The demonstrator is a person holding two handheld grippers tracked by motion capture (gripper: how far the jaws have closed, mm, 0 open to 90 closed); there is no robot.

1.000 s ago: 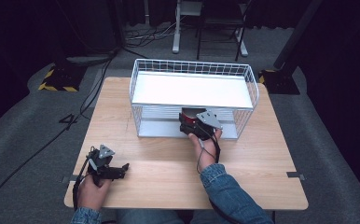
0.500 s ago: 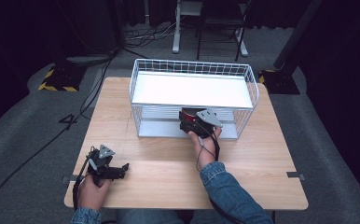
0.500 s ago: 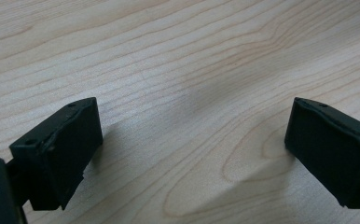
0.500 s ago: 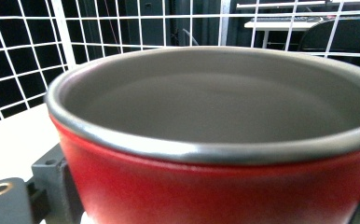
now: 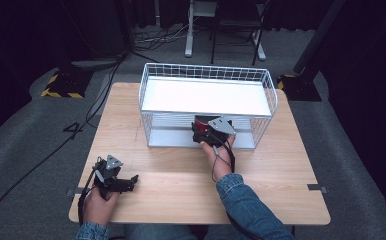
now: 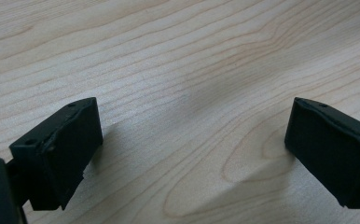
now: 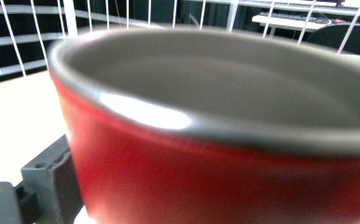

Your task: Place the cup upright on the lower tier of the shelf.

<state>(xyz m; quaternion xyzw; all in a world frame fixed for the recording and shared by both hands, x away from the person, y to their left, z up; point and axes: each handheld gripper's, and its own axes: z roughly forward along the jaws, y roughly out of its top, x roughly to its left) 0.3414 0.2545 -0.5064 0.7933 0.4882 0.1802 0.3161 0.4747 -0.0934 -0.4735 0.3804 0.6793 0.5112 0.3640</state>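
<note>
A red cup [image 7: 215, 177] with a grey inside sits close up between my right gripper's jaws, and one grey pad [image 7: 47, 172] presses its left side. From above, the red cup [image 5: 201, 121] is at the front of the lower level of a white wire rack [image 5: 261, 127], under its white shelf. My right gripper [image 5: 201, 130] is shut on it, hand just outside the rack. My left gripper [image 5: 131, 180] rests low at the table's front left. Its jaws stand wide apart over bare wood [image 6: 192, 154], with nothing between them.
The wooden table [image 5: 281, 175] holds the rack at its back centre. White wire bars [image 7: 10, 37] surround the cup on the far side. Cables [image 5: 56, 145] trail off the table's left side onto grey carpet. A chair and desk legs [image 5: 221, 30] stand beyond.
</note>
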